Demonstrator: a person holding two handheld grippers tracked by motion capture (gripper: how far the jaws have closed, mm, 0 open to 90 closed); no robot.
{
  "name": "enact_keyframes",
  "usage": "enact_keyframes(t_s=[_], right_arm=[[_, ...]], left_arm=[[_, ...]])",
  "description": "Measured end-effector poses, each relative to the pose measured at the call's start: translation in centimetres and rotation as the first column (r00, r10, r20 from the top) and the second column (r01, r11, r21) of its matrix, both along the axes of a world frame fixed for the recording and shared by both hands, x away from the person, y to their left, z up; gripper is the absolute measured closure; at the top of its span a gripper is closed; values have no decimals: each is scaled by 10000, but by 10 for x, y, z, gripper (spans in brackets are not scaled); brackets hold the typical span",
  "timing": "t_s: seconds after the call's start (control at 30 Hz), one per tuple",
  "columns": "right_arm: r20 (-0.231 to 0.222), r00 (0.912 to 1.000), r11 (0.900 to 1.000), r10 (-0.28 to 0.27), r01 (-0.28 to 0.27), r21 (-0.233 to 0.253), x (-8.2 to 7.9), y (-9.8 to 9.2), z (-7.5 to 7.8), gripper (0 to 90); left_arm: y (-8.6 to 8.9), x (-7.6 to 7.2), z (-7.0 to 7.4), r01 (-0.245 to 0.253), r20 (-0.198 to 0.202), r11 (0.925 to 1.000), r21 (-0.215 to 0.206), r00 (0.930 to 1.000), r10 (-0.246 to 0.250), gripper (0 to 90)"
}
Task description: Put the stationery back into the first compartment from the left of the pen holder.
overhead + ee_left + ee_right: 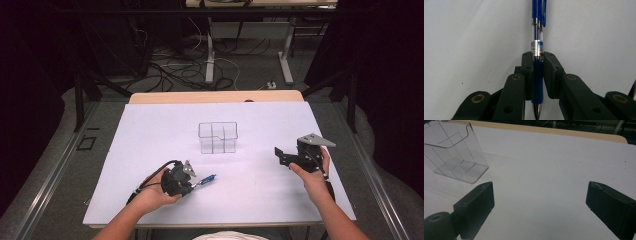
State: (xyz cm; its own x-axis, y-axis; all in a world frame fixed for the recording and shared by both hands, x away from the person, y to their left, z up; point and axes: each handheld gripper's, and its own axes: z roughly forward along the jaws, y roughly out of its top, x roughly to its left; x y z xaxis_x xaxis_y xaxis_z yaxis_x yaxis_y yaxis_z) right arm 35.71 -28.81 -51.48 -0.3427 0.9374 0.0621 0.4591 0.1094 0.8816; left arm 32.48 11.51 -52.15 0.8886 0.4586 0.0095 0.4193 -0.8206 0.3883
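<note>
Blue ballpoint pen [537, 50], clear barrel, silver tip, centre frame: left hand-held gripper [538, 72] clamped on grip. Right hand-held gripper [540, 202] jaws apart.

The blue pen [537, 50] runs past the left gripper view's top edge.

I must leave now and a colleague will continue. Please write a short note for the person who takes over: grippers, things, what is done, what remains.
Left gripper: shut on the blue pen, clamped at its rubber grip, low near the table's front.
Right gripper: open, holding nothing, hovering over the white table to the right.
Clear plastic organizer: upright at mid-table, compartments look empty.
Done: pen is grasped.
Left: probably carry the pen to the organizer and drop it into a compartment; the right gripper could steady the organizer.
</note>
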Motion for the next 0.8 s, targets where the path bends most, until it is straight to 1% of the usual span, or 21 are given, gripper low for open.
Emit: enact_keyframes(t_s=[0.03, 0.07, 0.2, 0.27, 0.37, 0.4, 0.43, 0.5, 0.57, 0.63, 0.67, 0.73, 0.8], right_arm=[[23, 10000, 10000, -32, 32, -21, 0, 1, 0, 78], [-44, 10000, 10000, 26, -26, -46, -1, 1, 1, 78], [7, 9999, 9999, 140, -140, -65, 0, 3, 0, 78], [-21, 9999, 9998, 157, -157, -135, 0, 4, 1, 78], [8, 9998, 9997, 222, -222, -137, 0, 5, 1, 78], [75, 9998, 9997, 185, -184, -155, 0, 6, 0, 78], [38, 9996, 9995, 273, -273, -151, 0, 6, 1, 78], [13, 9997, 9996, 226, -225, -151, -1, 7, 1, 78], [46, 9998, 9995, 177, -175, -250, -1, 7, 2, 77], [93, 9999, 9997, 115, -113, -219, -1, 7, 3, 77], [89, 9999, 9998, 107, -106, -165, -1, 7, 3, 77], [104, 9999, 9998, 86, -84, -165, -1, 8, 3, 77], [118, 9999, 9998, 81, -79, -163, -1, 7, 3, 77]], left_arm=[[0, 0, 2, 20, 19, 10000, 11, 10000, -20, 797], [0, 0, 2, 49, 64, 10000, 2, 10000, -49, 797], [0, 0, 6, 20, 355, 9999, -166, 9994, -14, 797], [0, 0, 9, 26, 428, 9999, -154, 9991, -20, 797], [-1, 0, 11, 20, 672, 9996, -288, 9977, -1, 797], [-2, 0, 13, -9, 695, 9995, -317, 9976, 31, 797], [-2, 0, 14, -5, 723, 9994, -336, 9974, 29, 797], [-3, 1, 16, -25, 888, 9990, -436, 9960, 64, 797], [-4, 2, 18, -30, 996, 9986, -520, 9950, 82, 797], [-5, 2, 22, -23, 1173, 9985, -546, 9931, 87, 797], [-6, 4, 24, 50, 1199, 9985, -546, 9928, 16, 797], [-8, 4, 26, 12, 1408, 9976, -699, 9900, 87, 797], [-9, 5, 30, 60, 1495, 9972, -742, 9887, 52, 797]])
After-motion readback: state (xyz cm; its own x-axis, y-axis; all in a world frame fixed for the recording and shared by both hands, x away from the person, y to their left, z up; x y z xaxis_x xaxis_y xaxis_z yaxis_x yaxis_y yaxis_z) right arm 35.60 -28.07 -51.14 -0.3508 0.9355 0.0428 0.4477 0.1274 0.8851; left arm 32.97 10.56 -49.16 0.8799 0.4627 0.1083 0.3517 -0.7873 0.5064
